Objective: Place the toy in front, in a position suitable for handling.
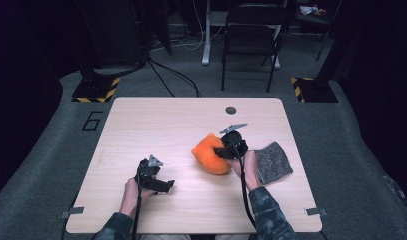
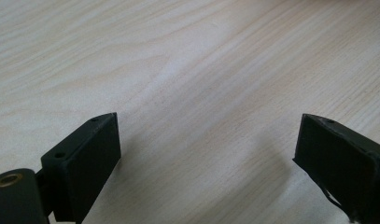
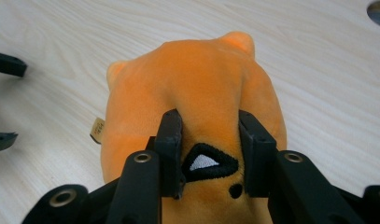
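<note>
Where right gripper (image 3: 210, 140) pinches, orange plush (image 3: 197, 93) sits

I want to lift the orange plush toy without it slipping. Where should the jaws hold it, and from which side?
Pinch a soft fold of the orange plush toy near the embroidered eye, coming from the person's side, as the right gripper does: the rounded body is too wide to span.

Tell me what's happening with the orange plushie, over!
Right gripper jaws pinching the orange plush toy on the table. Left gripper open, empty, low over bare wood. Grey cloth beside right hand, nothing blocking. Over.
</note>
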{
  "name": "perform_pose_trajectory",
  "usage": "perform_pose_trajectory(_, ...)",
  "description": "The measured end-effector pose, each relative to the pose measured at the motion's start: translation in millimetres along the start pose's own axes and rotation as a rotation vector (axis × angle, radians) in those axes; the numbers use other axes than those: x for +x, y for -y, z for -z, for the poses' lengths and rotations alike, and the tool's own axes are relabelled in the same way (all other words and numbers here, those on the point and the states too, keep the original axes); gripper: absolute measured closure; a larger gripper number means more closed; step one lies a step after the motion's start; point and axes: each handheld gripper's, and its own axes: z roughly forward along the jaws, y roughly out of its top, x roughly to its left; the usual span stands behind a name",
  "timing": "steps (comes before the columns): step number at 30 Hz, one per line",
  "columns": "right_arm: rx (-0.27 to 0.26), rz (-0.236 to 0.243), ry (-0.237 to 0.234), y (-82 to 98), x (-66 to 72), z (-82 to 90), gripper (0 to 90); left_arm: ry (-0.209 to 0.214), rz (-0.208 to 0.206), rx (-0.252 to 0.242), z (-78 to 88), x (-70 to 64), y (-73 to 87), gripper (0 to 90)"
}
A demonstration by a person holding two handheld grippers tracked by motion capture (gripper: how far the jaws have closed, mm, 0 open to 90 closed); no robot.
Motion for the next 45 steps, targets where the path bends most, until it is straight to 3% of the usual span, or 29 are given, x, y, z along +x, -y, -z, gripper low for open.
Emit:
perform_pose_trajectory(10, 0.000, 0.188, -0.060, -5.7, -4.2, 5.9, 64.7, 0.004, -0.006, 0.005, 0.9, 0.4, -0.1, 6.6)
perform_pose_trajectory(15, 0.005, 0.205, -0.065, -2.1, -8.5, -0.3, 61.2, 0.001, -0.003, 0.000, 0.4, -0.3, 0.0, 6.6)
perform_pose_trajectory(19, -0.005, 0.172, -0.075, -0.4, -14.8, 1.0, 46.5, 0.003, -0.001, 0.000, 0.1, -0.1, 0.1, 6.6)
perform_pose_trajectory(24, -0.050, -0.001, -0.055, 0.4, -15.0, 12.3, 25.9, -0.002, -0.005, 0.001, -0.7, -0.7, -0.1, 6.6)
perform_pose_trajectory(29, -0.012, -0.096, 0.009, -0.7, -5.9, 10.9, 20.8, 0.000, 0.005, -0.005, -0.8, -1.4, 0.0, 6.6)
perform_pose_trajectory(32, 0.031, -0.117, 0.051, 1.8, -2.8, 0.9, 31.0, -0.001, -0.005, -0.003, -0.3, -0.7, 0.1, 6.7)
perform_pose_trajectory(35, 0.028, -0.114, 0.072, 3.9, -1.1, -4.0, 50.7, 0.003, -0.008, 0.001, -0.2, -0.2, 0.0, 6.7)
perform_pose_trajectory(37, 0.026, -0.101, 0.069, 3.7, -2.2, -3.3, 58.1, 0.001, -0.006, 0.001, -0.2, -0.8, 0.0, 6.7)
perform_pose_trajectory(41, -0.003, -0.069, 0.022, 1.1, -4.1, 2.7, 66.0, 0.004, -0.004, 0.002, 0.0, -0.2, -0.1, 6.7)
perform_pose_trajectory(45, -0.030, 0.015, -0.013, -2.6, -5.5, 9.3, 66.6, 0.004, -0.004, 0.002, 0.0, -0.3, -0.1, 6.7)
